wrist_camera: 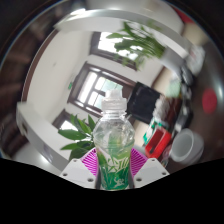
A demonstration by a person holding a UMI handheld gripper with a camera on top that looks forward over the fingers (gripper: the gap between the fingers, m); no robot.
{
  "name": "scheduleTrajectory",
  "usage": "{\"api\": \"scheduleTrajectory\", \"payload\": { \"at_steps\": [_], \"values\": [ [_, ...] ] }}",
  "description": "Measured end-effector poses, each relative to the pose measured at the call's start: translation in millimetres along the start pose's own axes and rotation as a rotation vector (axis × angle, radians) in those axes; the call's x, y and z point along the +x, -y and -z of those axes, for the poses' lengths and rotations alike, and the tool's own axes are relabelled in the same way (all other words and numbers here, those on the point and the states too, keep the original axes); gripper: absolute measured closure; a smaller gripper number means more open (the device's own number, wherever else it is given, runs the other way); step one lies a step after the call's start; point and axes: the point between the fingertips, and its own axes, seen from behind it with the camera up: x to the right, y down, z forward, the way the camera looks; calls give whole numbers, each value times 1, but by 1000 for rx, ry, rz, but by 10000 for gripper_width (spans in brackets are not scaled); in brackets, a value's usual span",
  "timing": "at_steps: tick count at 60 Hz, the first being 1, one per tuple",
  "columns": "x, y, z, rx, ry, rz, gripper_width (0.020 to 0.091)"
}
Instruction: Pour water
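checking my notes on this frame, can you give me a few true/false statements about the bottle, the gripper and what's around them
1. The water bottle stands between the gripper fingers. True.
2. The bottle has a red cap. False: the cap is white.
3. The bottle lies on its side. False: it is upright.
4. A white cup sits beyond the fingers, off to one side of the bottle. True.
5. A green plant shows behind the bottle. True.

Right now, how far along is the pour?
Done: the gripper has the water bottle between its jaws, apparently clamped on it, with the pink pads at both sides. In hand: the bottle stands upright and its white cap is on. Left: uncapping, tilting and pouring. A white cup sits beyond to the right, possibly the target.
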Motion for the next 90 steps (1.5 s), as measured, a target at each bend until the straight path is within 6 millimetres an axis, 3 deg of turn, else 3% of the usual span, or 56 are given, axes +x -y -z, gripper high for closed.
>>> {"api": "scheduleTrajectory", "payload": {
  "at_steps": [6, 14, 15, 18, 26, 35, 46, 53, 62, 63, 65, 68, 75, 80, 83, 85, 90],
  "values": [
    [-3, 40, 1, 11, -81, 420, 731],
    [24, 97, -7, 41, -259, 862, 729],
    [36, 104, -2, 47, -270, 905, 730],
    [45, 118, -4, 53, -335, 1001, 729],
    [96, 169, 2, 83, -486, 1193, 728],
    [163, 198, 9, 89, -575, 1182, 728],
    [231, 202, 10, 76, -602, 1101, 729],
    [267, 192, 8, 39, -607, 1065, 724],
    [269, 193, 8, 74, -571, 1051, 715],
    [263, 192, 17, 78, -572, 1046, 715],
    [268, 194, 11, 81, -567, 1039, 716],
    [267, 192, 13, 87, -564, 1039, 682],
    [268, 190, 13, 63, -564, 1044, 580],
    [263, 190, 25, 52, -577, 1056, 367],
    [257, 189, 38, 63, -579, 1051, 279],
    [253, 185, 48, 62, -577, 1045, 254],
    [242, 170, 77, 59, -568, 1025, 268]
  ]
}}
